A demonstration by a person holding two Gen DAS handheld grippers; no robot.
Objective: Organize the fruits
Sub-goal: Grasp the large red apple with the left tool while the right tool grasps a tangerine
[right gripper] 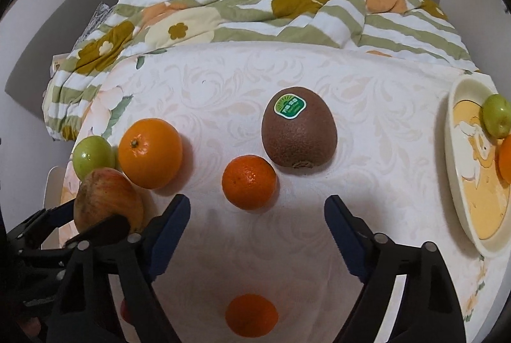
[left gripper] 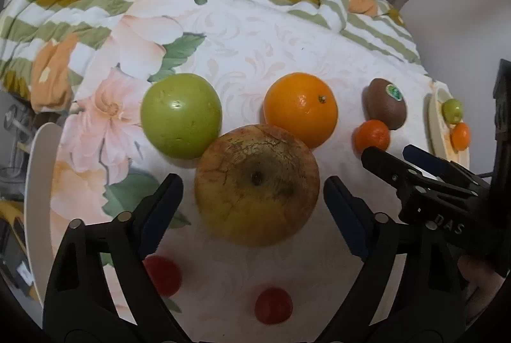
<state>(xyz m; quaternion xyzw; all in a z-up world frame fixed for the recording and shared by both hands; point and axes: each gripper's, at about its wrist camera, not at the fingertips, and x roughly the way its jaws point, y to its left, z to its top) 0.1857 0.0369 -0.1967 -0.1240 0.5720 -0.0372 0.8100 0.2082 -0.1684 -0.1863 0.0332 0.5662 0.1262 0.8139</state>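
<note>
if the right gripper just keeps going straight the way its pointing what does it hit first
Most likely the small mandarin, which lies just ahead of the open right gripper and roughly centred between its fingers. The kiwi sits right behind it, slightly to the right. Depth is uncertain.

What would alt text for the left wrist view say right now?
The open left tool flanks a large yellow-red apple without touching it, on a floral cloth. Behind sit a green apple, an orange and a kiwi; the right tool reaches in near a small mandarin.
</note>
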